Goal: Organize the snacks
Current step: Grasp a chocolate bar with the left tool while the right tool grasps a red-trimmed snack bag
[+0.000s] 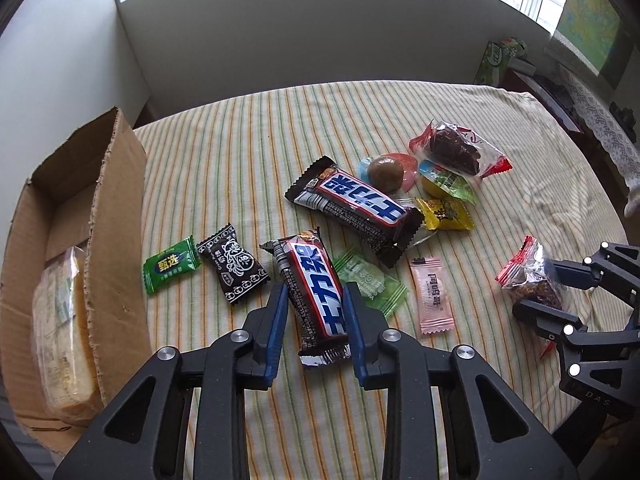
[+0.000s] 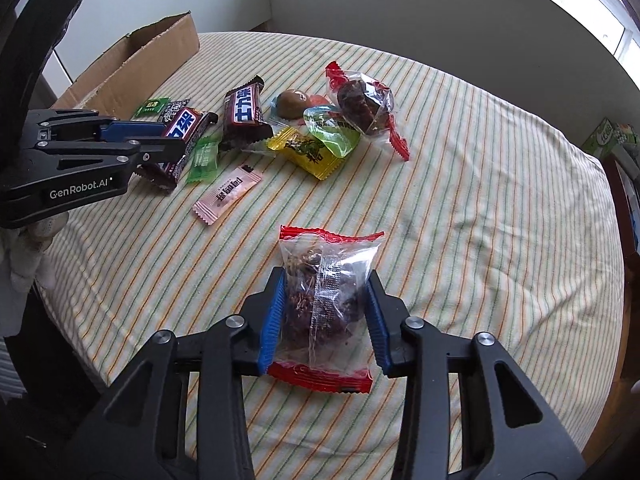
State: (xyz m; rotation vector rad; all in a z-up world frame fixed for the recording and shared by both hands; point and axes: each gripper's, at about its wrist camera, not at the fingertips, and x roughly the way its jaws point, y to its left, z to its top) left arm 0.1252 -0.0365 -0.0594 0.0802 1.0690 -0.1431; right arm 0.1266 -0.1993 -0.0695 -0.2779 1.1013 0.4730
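Note:
A brown chocolate bar [image 1: 316, 292] with a blue and white label lies on the striped tablecloth [image 1: 240, 140]. My left gripper [image 1: 316, 292] is shut on it, blue pads pressed against both long sides. The right wrist view shows that same left gripper [image 2: 172, 138] clamping the chocolate bar [image 2: 188, 124]. A clear packet with red ends [image 2: 326, 276] holds dark dried fruit, and my right gripper [image 2: 325, 280] is shut on its sides. In the left wrist view the right gripper [image 1: 536, 290] and its clear packet [image 1: 528, 276] are at the right edge.
An open cardboard box [image 1: 116, 208] with a pale wrapped loaf [image 1: 60, 332] stands left of the cloth. Loose snacks lie around: a second chocolate bar [image 1: 356, 204], green candy [image 1: 170, 266], black candy [image 1: 234, 268], pink sachet [image 1: 432, 296], yellow packet [image 1: 444, 214], another dark-fruit packet [image 1: 460, 148].

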